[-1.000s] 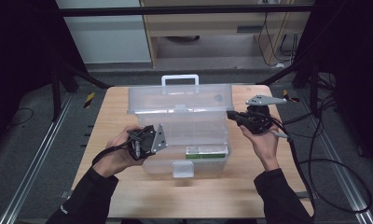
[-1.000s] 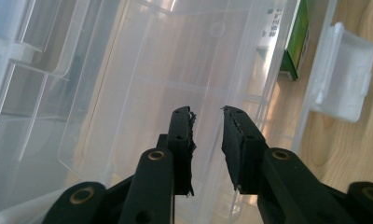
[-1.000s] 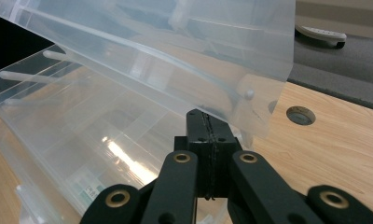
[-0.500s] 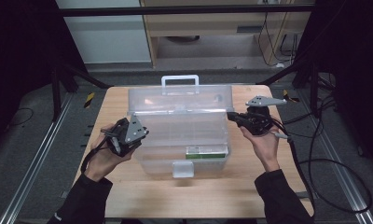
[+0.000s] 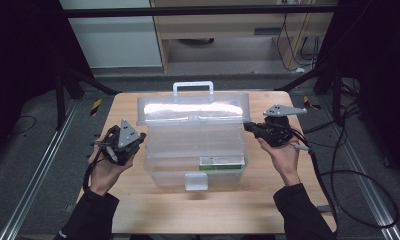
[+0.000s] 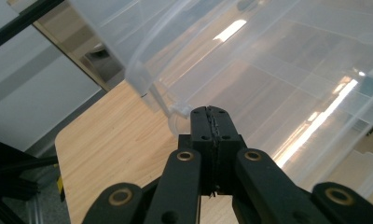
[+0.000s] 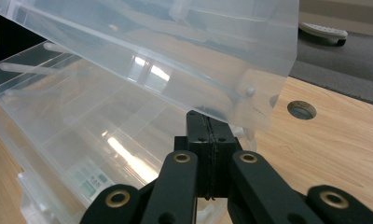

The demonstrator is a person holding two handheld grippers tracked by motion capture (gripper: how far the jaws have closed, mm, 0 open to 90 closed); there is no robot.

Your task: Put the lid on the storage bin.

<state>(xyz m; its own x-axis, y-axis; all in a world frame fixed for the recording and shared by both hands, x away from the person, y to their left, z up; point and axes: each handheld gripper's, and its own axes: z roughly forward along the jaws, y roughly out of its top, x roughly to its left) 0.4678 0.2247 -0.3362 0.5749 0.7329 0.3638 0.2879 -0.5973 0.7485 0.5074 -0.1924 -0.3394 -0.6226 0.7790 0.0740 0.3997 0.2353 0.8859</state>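
One clear plastic storage box [image 5: 195, 145] stands at the middle of the table [image 5: 138, 210], its long sides running parallel to the table's near edge. One lid [image 5: 193, 109], hinged up and leaning toward the far edge, carries one white handle [image 5: 193, 88] at its top. One white latch [image 5: 196, 181] sits on the front wall, facing the near edge, and one green-and-white label [image 5: 221, 162] shows through the front wall to the right of the latch. Dividers inside are visible through the walls; contents cannot be made out.

Hand-held grippers: two. The left hand-held gripper [image 5: 139, 139] sits just beside the box's left end; in the left gripper view its jaws are pressed together with nothing between them, tips [image 6: 211, 122] close to the pivot at the lid's corner [image 6: 175, 114]; contact cannot be confirmed. The right hand-held gripper [image 5: 248, 126] is at the box's right end under the raised lid; in the right gripper view its jaws are likewise closed and empty [image 7: 207, 125], right up against the lid's lower corner [image 7: 250, 100]. One round hole [image 7: 301, 109] shows in the table beyond.

Change over the last second: the left hand-held gripper was over the box's front-left part, then drew out to the left end, where it now is. The right hand-held gripper and the box have held position, lid raised throughout.
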